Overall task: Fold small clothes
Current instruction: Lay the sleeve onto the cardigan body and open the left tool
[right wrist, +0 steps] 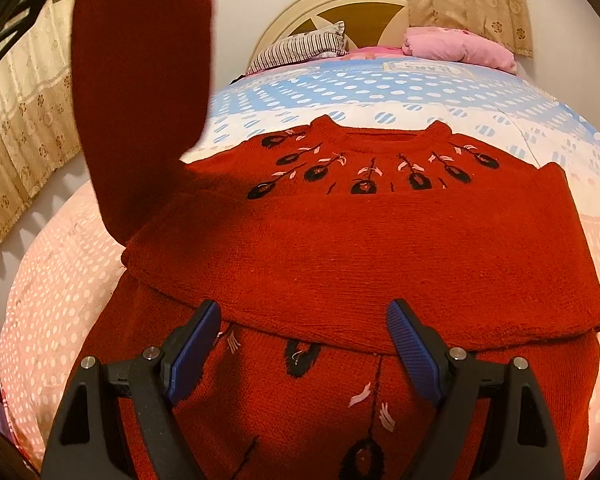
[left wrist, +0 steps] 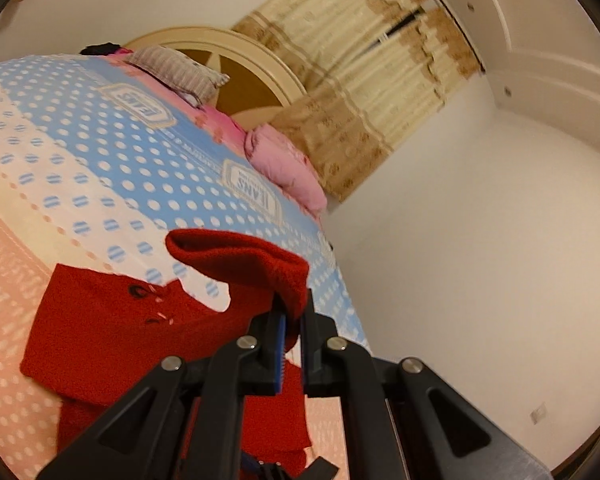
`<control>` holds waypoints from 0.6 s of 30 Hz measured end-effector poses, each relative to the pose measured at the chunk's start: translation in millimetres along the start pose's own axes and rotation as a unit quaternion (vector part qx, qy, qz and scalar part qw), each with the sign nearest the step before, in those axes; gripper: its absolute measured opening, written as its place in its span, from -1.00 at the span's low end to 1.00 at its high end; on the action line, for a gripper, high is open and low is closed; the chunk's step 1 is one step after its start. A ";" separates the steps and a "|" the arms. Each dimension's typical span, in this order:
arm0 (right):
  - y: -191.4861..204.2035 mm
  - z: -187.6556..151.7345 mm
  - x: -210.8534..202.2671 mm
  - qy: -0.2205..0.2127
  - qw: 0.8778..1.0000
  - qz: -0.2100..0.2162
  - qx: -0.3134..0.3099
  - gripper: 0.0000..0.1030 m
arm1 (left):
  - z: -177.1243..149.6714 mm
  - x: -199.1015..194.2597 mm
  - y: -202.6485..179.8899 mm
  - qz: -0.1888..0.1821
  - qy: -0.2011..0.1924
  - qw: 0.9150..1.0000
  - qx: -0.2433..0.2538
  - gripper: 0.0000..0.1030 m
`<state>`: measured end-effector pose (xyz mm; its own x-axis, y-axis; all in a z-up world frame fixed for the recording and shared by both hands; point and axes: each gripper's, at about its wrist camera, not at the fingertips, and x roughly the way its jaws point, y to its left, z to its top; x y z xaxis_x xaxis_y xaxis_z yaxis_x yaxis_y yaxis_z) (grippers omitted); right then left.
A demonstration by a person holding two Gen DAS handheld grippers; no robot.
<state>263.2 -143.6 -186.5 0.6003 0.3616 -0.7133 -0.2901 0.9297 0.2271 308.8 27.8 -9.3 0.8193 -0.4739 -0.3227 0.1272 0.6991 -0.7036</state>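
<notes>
One bed (right wrist: 380,88) with a dotted blue and pink cover fills both views. On it we see the red sweater (right wrist: 360,240) spread flat. Our left gripper (left wrist: 294,320) pinches the sleeve (left wrist: 240,256), raised above the cover; our right gripper (right wrist: 304,344) hovers wide over the folded hem, holding nothing.

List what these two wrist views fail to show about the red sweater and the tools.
- Left wrist view: sweater hem, hidden behind the left tool, which is shut on the sleeve.
- Right wrist view: lower sweater cut off by the bottom edge and the open right tool; left tool out of frame.
</notes>
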 end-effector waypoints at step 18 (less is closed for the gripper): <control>-16.5 -2.2 -8.5 -0.019 0.998 0.027 0.047 0.66 | -59.6 -21.2 4.2 0.117 0.034 0.973 0.195 0.87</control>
<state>261.3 -162.2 -185.6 0.6132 0.4129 -0.6734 -0.2528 0.9102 0.3280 258.6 8.8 -43.1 0.8144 -0.3022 -0.4954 0.1547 0.9359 -0.3165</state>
